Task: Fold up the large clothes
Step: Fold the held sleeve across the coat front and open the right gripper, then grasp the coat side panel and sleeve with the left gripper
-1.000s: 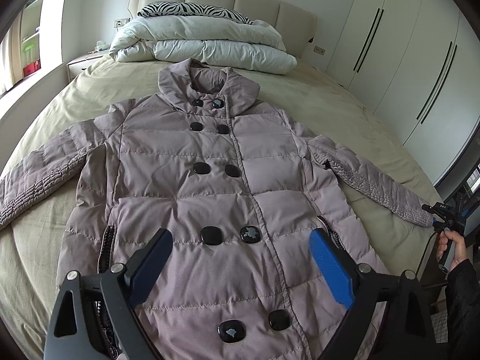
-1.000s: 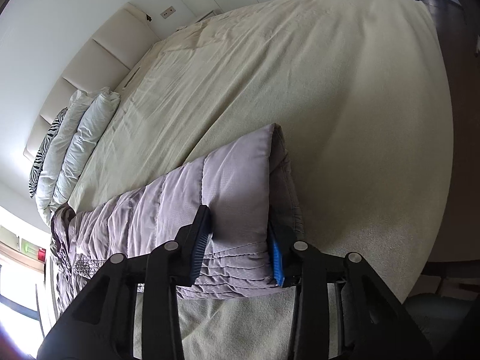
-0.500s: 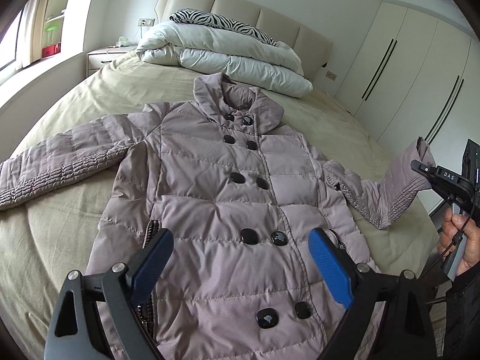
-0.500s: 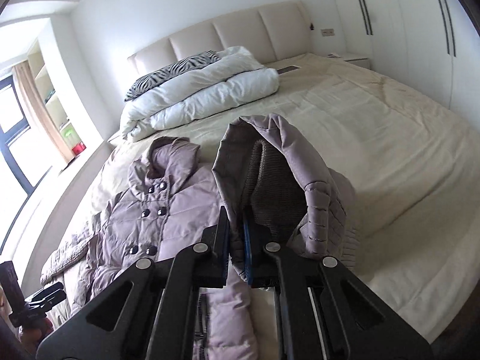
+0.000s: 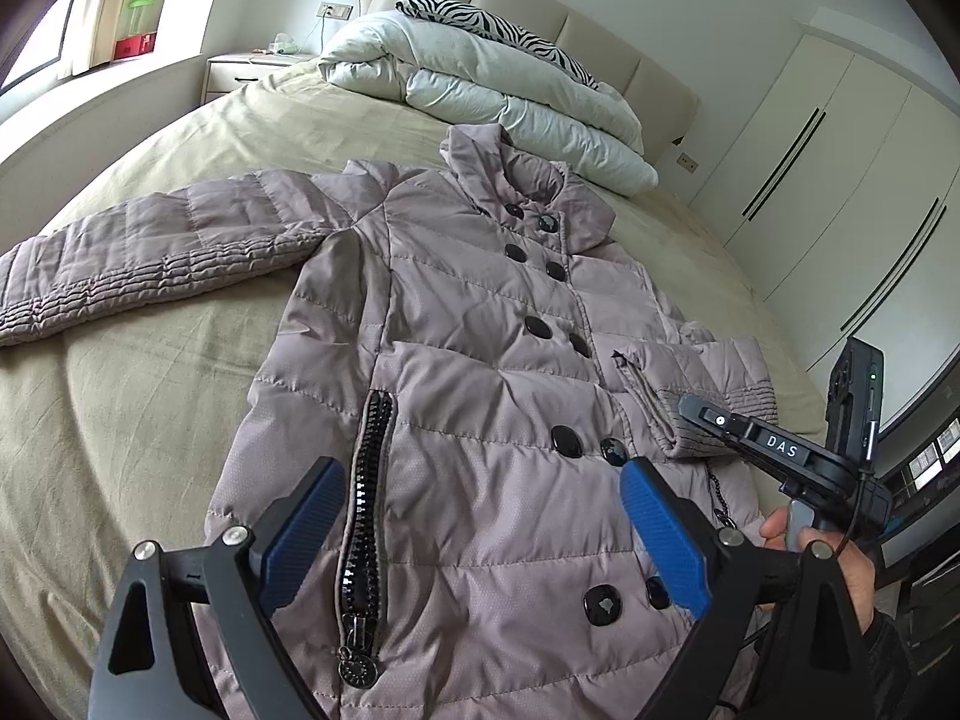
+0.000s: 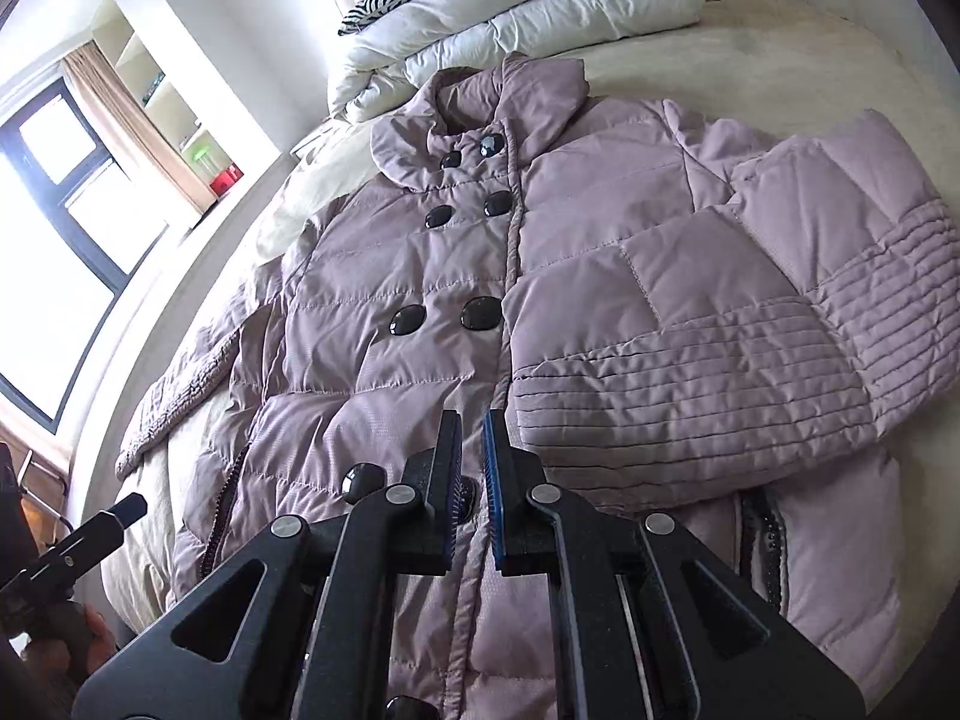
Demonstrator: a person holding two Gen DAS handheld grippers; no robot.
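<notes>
A puffer coat (image 5: pixel 468 372) lies face up and buttoned on the bed (image 5: pixel 150 420), collar toward the headboard, hem toward the foot edge where the person stands. That flat, spread layout suits folding: each sleeve can be brought in over the body before the length is doubled.

The right sleeve (image 6: pixel 720 360) already lies folded across the chest, its ribbed cuff just beside the button row, so that side of the coat makes a straight edge. The right tongs (image 6: pixel 471 480) hang over the coat front near the cuff, pads pressed together with nothing between them in the right wrist view; in the left view their tip sits right at the cuff (image 5: pixel 696 420), and whether it touches the cloth is unclear. Judging by this, the sleeve is placed and let go.

The left sleeve (image 5: pixel 150 264) reaches out toward the bed's left edge, not yet folded. The left tongs (image 5: pixel 480 534) hover over the lower coat with blue pads (image 5: pixel 303 516) spread wide and empty, ready for a grip. The likely next step is taking that left cuff and laying it across the chest to match. The slick, puffy fabric may spring back, so the sleeve could slide off once released.

A folded duvet (image 5: pixel 492 84) and zebra pillow (image 5: pixel 492 24) sit by the headboard, clear of the work.
</notes>
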